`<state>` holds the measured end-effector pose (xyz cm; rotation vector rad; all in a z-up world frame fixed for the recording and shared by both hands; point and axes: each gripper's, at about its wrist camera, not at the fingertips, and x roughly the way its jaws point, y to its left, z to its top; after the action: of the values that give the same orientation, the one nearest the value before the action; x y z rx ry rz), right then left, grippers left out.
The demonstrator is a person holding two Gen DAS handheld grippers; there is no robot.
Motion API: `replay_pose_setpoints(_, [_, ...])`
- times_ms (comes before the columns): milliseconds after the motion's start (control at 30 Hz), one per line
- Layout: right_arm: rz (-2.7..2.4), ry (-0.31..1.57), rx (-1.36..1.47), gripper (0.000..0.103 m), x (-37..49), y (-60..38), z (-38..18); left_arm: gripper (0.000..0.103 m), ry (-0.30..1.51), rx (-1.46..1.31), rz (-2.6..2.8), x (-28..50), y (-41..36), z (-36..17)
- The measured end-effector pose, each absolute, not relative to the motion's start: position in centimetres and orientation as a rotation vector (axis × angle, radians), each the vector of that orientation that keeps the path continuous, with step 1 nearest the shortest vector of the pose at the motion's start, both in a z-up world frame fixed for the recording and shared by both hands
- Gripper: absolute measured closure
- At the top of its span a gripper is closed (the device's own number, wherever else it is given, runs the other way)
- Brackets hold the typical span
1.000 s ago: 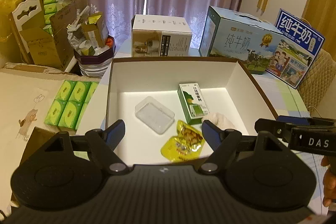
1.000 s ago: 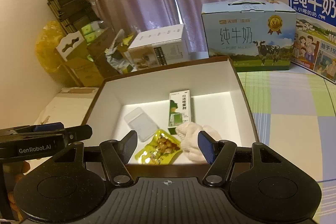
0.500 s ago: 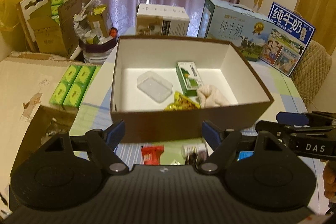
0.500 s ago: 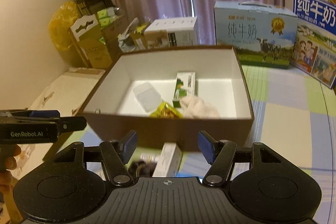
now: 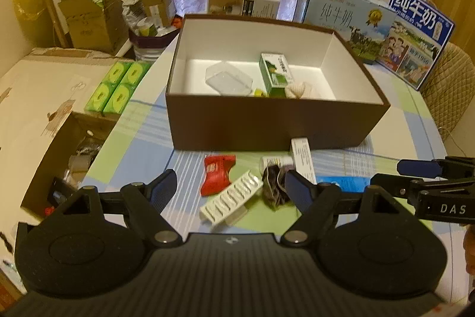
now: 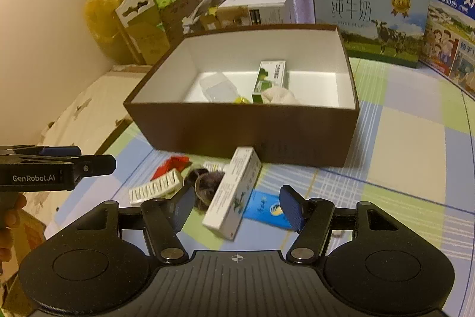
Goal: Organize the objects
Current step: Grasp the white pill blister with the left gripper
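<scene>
The checked tablecloth (image 5: 415, 121) fills the frame's middle, with bare cloth at right. At centre sits the brown box (image 5: 276, 124), white inside, holding a green carton (image 5: 274, 73), a clear tray (image 5: 228, 77) and a white cloth (image 5: 298, 88). Just below its front wall lie a long white carton (image 6: 234, 192), blue packet (image 6: 264, 208), white blister strip (image 5: 233, 196), red packet (image 5: 218, 173) and dark bundle (image 5: 274, 186). The left gripper (image 5: 230, 186) and right gripper (image 6: 237, 205) both hang open, empty.

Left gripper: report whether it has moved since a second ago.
Yes. The left gripper has backed away from the brown box, now over loose items in front of it.
</scene>
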<state>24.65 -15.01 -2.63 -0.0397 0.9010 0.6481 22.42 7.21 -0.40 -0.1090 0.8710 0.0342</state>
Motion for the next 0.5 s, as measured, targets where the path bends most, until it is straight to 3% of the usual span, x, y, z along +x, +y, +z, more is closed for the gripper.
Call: replay_pose_setpoints(500, [0.663,1.007,-0.052,0.042,23.9,-16.9,-6.7,0.031,0.923,-0.073,0.047,20.1,4.8,-3.7])
